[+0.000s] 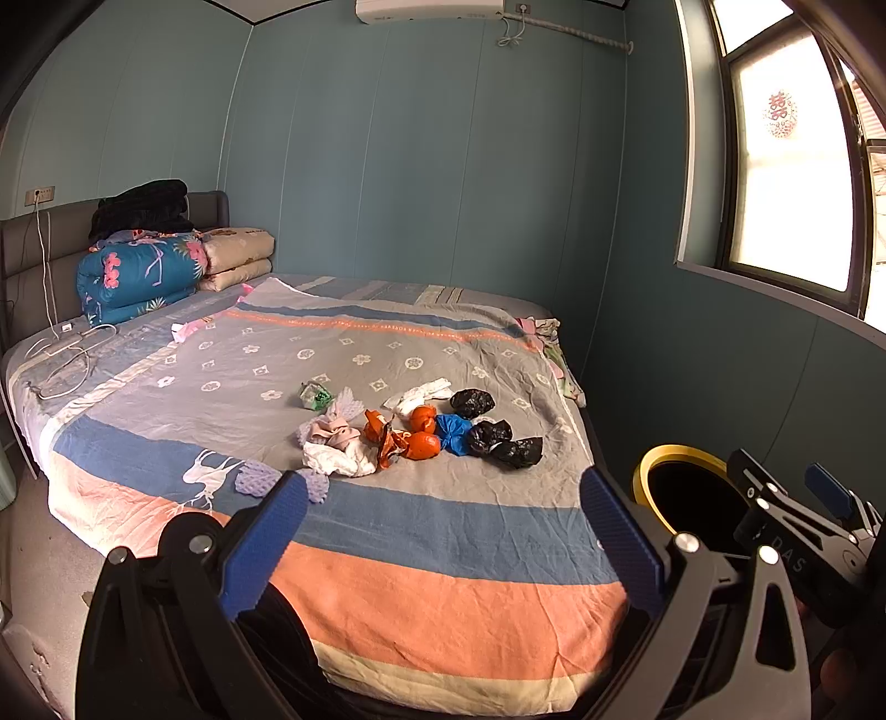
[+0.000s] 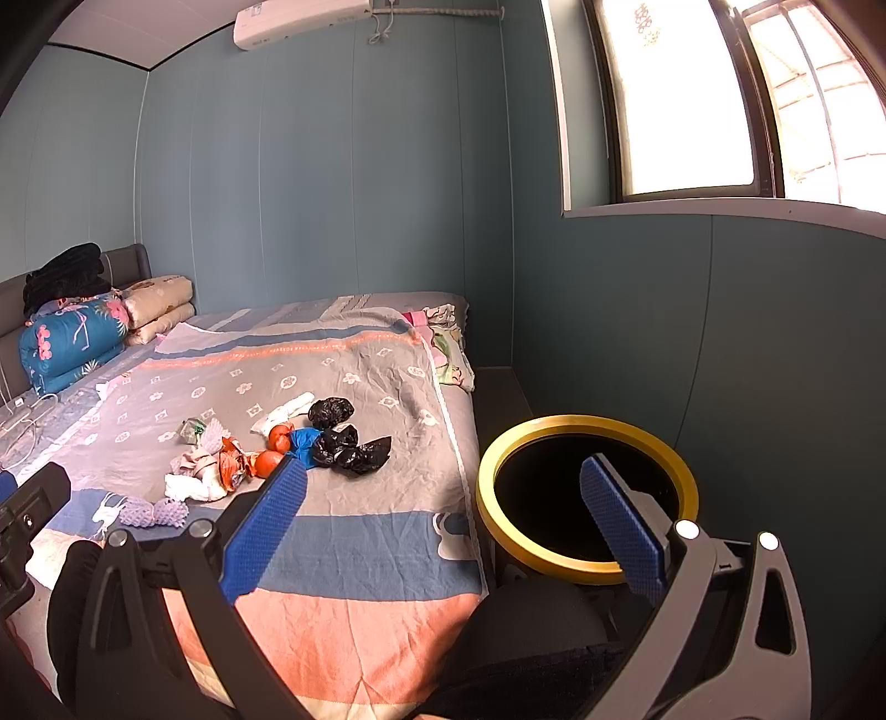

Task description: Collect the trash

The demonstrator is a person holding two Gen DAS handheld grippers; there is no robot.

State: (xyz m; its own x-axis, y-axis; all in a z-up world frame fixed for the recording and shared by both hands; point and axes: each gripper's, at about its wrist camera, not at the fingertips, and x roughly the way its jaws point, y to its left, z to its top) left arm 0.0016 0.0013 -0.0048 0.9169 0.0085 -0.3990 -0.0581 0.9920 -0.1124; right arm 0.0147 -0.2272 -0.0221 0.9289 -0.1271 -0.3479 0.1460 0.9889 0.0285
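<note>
The trash lies in one loose cluster on the bedsheet, toward the foot of the bed and nearer its window-side edge: three knotted black plastic bags, a blue plastic bag touching them, orange bags, a crinkled orange wrapper, white tissue and pale cloth scraps, a small green wrapper, a white wad behind, and lilac foam netting lying apart at the near side. From the right wrist view, the bin, black inside with a yellow rim, stands on the floor just beside the bed's corner, apart from the pile. I judge the task to be at its start: nothing is held and the whole pile is on the bed. My left gripper has its blue pads spread wide with only bedsheet between them, pointed at the pile but well short of it. My right gripper is likewise wide open and empty, one finger over the bed edge, the other over the bin mouth. The next move, in my judgement, calls for advancing one gripper to the nearest piece, closing on the crumpled body and carrying it over to the rim. Legible writing is scant: letters reading "DAS" on the right gripper's body in the left view, and a red paper-cut character on the window; the air conditioner label is too small to read.
</note>
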